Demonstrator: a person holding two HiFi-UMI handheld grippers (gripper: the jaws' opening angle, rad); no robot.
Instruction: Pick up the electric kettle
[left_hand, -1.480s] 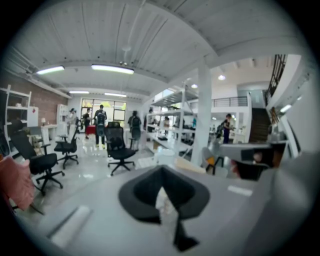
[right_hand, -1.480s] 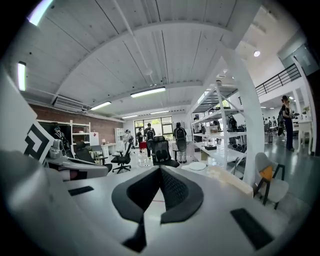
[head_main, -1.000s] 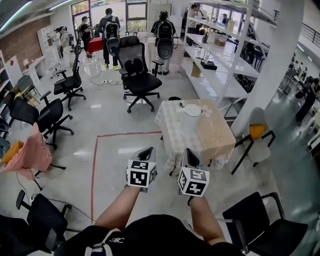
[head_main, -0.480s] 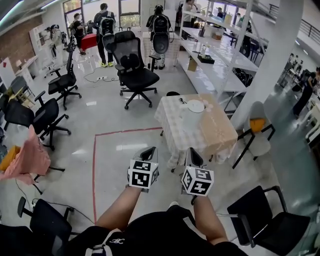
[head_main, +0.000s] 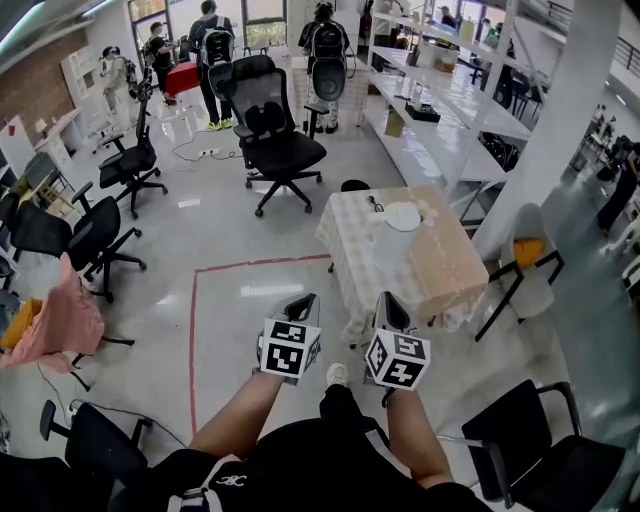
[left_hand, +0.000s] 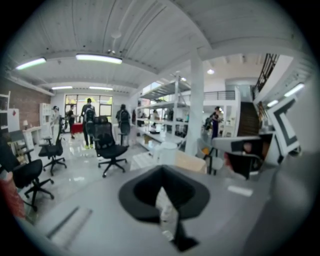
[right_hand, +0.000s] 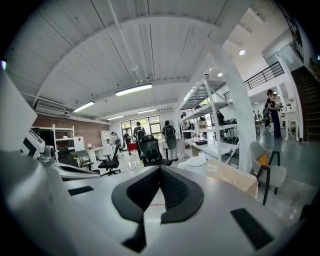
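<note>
- Here, closest in, both forearms (head_main: 235, 425) hold out the left claw (head_main: 298, 305) and the right claw (head_main: 390, 308) side by side above the floor (head_main: 240, 290); each claw's own view shows its jaws pressed together with nothing between them
- Next out is the desk (head_main: 440, 270), draped in a pale checked cloth (head_main: 365, 265), ahead and slightly right of the claws
- The electric kettle (head_main: 403, 216) (white, seen from above as a round lid) stands on the desk's far half, well apart from both claws
- Judging by this, the step is the approach: close in on the desk, spread one claw's jaws before arriving, and come in level at whichever side of the kettle offers a grip, which I cannot make out from here
- Keep the other claw off the cloth so nothing drags
</note>
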